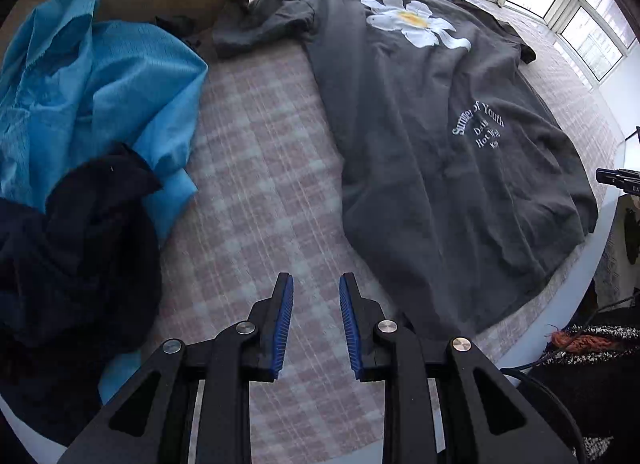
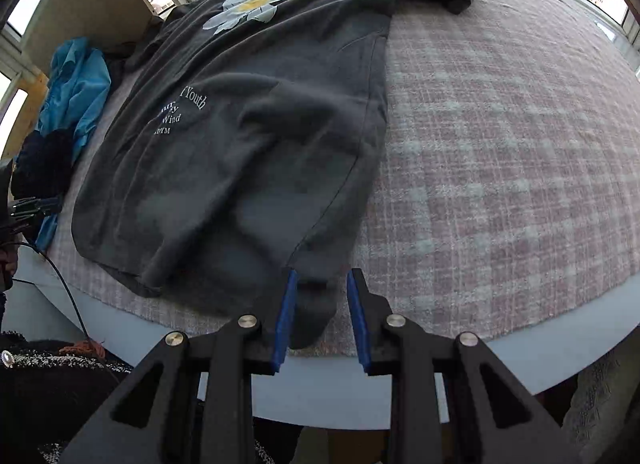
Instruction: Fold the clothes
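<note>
1. The grey shirt [image 1: 432,136] is seen spread flat on the checked cloth [image 1: 260,200], print up, sleeves out; no fold is visible.
2. The left gripper [image 1: 316,320] is held spread over bare cloth, hem at 2 o'clock.
3. The right gripper [image 2: 322,316] is spread, jaws straddling the hem corner, not pinching.
4. A blue garment [image 1: 100,76] and a dark garment [image 1: 80,240] are noted crumpled at 9 o'clock, unfolded.
</note>
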A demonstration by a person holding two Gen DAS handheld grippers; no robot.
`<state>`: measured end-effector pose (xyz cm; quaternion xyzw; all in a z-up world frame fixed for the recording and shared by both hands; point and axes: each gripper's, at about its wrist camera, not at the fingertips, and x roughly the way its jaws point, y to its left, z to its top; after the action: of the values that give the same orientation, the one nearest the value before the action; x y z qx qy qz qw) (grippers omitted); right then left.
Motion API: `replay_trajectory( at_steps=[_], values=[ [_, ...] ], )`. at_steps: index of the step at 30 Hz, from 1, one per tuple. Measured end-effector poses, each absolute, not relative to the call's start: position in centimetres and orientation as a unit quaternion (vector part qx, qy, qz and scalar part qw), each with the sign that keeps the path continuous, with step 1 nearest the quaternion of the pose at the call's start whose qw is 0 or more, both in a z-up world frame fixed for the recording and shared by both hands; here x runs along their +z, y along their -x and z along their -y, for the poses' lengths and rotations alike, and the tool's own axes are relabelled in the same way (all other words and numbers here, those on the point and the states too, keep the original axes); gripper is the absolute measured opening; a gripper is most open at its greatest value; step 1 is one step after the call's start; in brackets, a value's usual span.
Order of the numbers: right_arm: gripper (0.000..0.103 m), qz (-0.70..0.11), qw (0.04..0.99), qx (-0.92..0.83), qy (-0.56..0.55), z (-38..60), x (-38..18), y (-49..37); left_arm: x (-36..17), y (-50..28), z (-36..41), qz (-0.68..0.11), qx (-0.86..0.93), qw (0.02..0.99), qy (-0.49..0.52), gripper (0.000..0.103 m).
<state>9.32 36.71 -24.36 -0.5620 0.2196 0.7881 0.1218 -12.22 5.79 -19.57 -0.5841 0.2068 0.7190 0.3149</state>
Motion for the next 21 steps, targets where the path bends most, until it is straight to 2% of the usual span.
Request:
replay_trajectory(
  at_steps=[7,8,10,21],
  values=[
    [0.027,-0.197,0.146,0.794,0.556,-32.2,-23.7,-12.5,-23.4,6.9,-5.2,-0.2,0.683,0.355,0.606,0.023],
    [0.033,-0.19,0.146,0.796,0.556,-31.8,-23.5,-12.7,-23.6,6.4,-5.3,-0.204,0.68,0.36,0.605,0.023],
    [0.037,-0.179,0.153,0.793,0.562,-31.5,-23.9,-12.7,-23.9,5.7,-5.5,-0.206,0.675,0.37,0.604,0.023],
    [0.037,-0.164,0.159,0.774,0.59,-31.9,-26.9,-10.6,-24.6,5.4,-8.2,-0.239,0.669,0.399,0.581,0.032]
  ],
)
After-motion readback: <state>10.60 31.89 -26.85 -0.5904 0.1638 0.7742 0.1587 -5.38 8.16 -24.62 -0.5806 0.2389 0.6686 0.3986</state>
